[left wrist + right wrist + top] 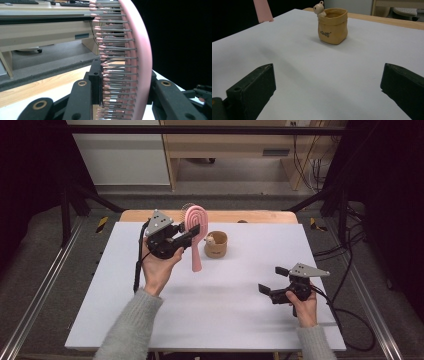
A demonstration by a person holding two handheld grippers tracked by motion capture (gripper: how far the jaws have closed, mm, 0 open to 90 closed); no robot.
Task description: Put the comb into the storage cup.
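A person sits at a table with a white top (210,315) and holds a black gripper in each hand. The left gripper (192,231) is up in the air at the far left of the table. Its jaws are clamped on a pink plastic hairbrush with thin grey bristles and pink tips (195,227). The jaws pinch the round head of the brush, and the long pink handle hangs straight down without touching the table. In the left gripper view the bristles (117,58) point to one side, with one jaw on the bristle side and one on the smooth back.

Just to the right of the brush stands a small tan pot shaped like a sack with a tiny bear on its rim (216,244). It looks like the brush is meant to go in there.

The right gripper (272,280) is low at the near right, well apart from the pot. Its jaws are wide apart and hold nothing.

Here is what could go wrong. The pot is small and light. If the handle bumps its rim, the pot could tip over or slide away. The brush is tall, so it could also pull the pot over once it leans inside. The grip on springy bristles could slip, and the brush could twist.
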